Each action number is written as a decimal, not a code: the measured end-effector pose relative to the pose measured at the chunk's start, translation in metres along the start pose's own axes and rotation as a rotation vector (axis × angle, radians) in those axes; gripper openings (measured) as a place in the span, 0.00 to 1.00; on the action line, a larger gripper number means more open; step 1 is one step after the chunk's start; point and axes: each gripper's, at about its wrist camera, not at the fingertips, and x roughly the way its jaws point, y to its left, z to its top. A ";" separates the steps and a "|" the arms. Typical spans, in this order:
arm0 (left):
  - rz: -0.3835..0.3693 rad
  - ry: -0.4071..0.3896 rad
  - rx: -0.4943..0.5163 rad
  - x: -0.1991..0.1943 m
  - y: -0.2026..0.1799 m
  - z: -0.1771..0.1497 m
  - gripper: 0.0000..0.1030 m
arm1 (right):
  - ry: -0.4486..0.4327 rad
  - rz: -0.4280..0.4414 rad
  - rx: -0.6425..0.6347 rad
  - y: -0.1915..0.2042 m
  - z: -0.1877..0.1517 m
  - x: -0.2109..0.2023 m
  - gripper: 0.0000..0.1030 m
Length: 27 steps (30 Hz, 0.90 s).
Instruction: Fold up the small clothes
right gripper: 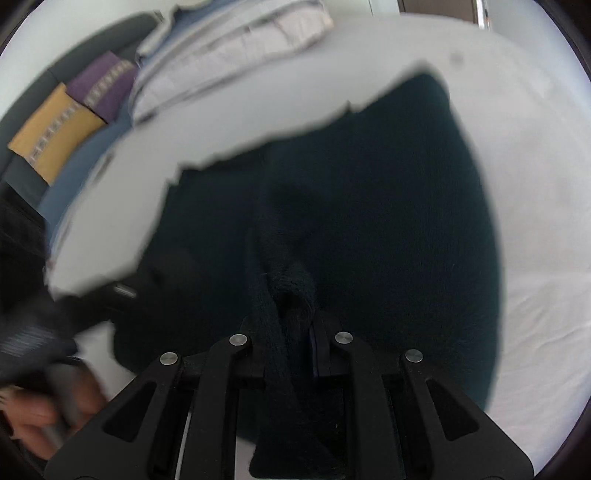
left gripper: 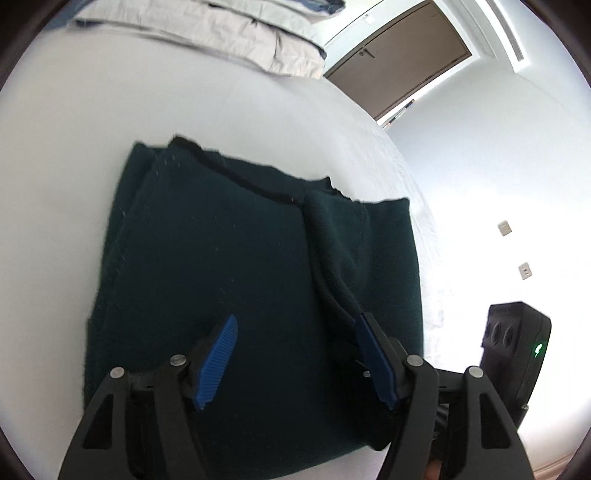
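A dark green knitted garment [left gripper: 229, 266] lies spread on the white bed [left gripper: 66, 155], with a black trimmed edge along its far side and a flap folded over on its right. My left gripper [left gripper: 298, 317] hovers over its near part, open, blue pads [left gripper: 218, 362] wide apart and nothing pinched between them. In the right wrist view the same garment [right gripper: 388, 206] fills the middle, blurred. My right gripper [right gripper: 291, 325] is shut on a bunched fold of it, and the cloth runs up between the fingers and hangs down over the gripper body.
Folded pale bedding [left gripper: 229, 33] lies at the bed's far end, beside purple [right gripper: 99, 85] and orange [right gripper: 55, 136] cushions. A brown door [left gripper: 402, 55] and wall sockets [left gripper: 504, 228] are at the right. A black device with a green light [left gripper: 517, 350] is near right. A hand [right gripper: 37, 413] is at lower left.
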 end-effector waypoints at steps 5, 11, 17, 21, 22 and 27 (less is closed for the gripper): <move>-0.056 0.047 -0.025 0.014 -0.013 0.000 0.69 | -0.023 0.135 0.040 -0.017 -0.011 -0.024 0.40; -0.057 0.125 -0.016 0.046 -0.035 0.006 0.75 | -0.088 0.131 -0.095 -0.019 -0.064 -0.081 0.67; 0.017 0.161 0.025 0.062 -0.048 0.010 0.47 | -0.206 0.086 -0.037 -0.060 -0.099 -0.140 0.67; 0.067 0.178 0.051 0.068 -0.052 0.010 0.22 | -0.284 0.051 0.093 -0.104 -0.098 -0.163 0.67; 0.066 0.176 0.056 0.067 -0.053 0.010 0.21 | -0.299 0.035 0.122 -0.114 -0.098 -0.166 0.67; 0.022 0.154 0.054 0.044 -0.047 0.014 0.19 | -0.290 0.011 0.165 -0.137 -0.091 -0.161 0.67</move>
